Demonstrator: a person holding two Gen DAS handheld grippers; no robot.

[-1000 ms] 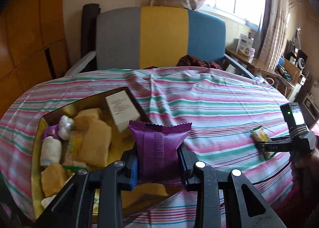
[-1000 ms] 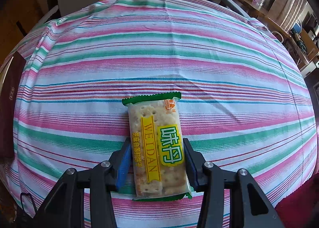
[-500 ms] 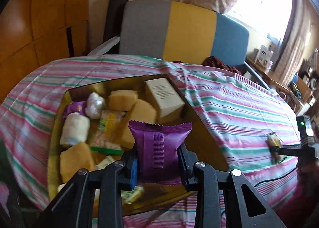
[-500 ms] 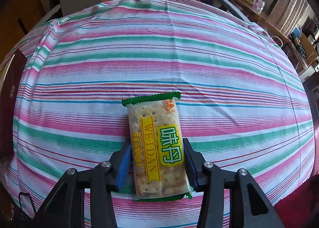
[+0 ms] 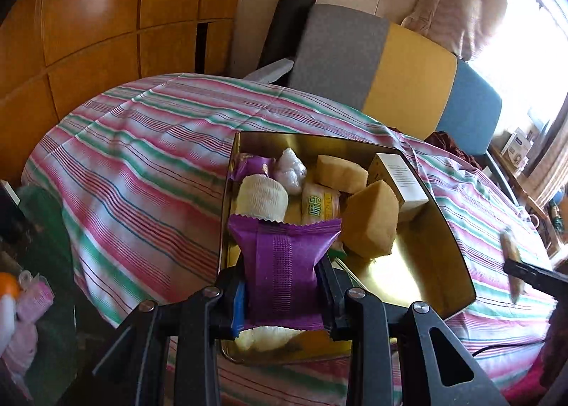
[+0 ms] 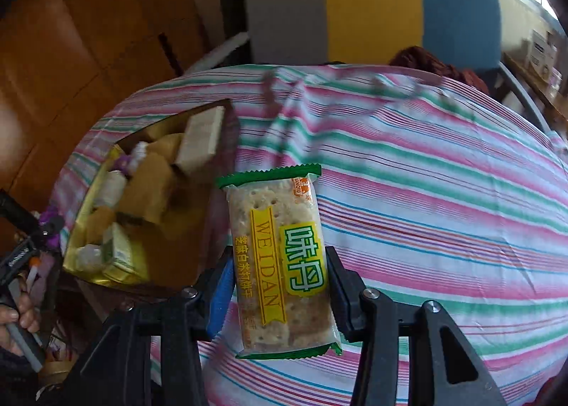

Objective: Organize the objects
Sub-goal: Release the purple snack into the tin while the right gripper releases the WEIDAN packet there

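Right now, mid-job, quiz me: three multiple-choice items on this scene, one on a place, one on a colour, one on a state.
1. Where is the white box?
A. in the gold tray
B. on the chair
C. on the striped cloth

2. What colour is the packet in the left tongs?
A. green
B. purple
C. orange

3. What state are the right tongs in?
A. open and empty
B. shut on the cracker packet
C. shut on a sponge

Answers:
1 A, the box leans in the far right corner of the gold tray.
2 B, the purple packet sits between the fingers.
3 B, the fingers press both sides of the cracker packet.
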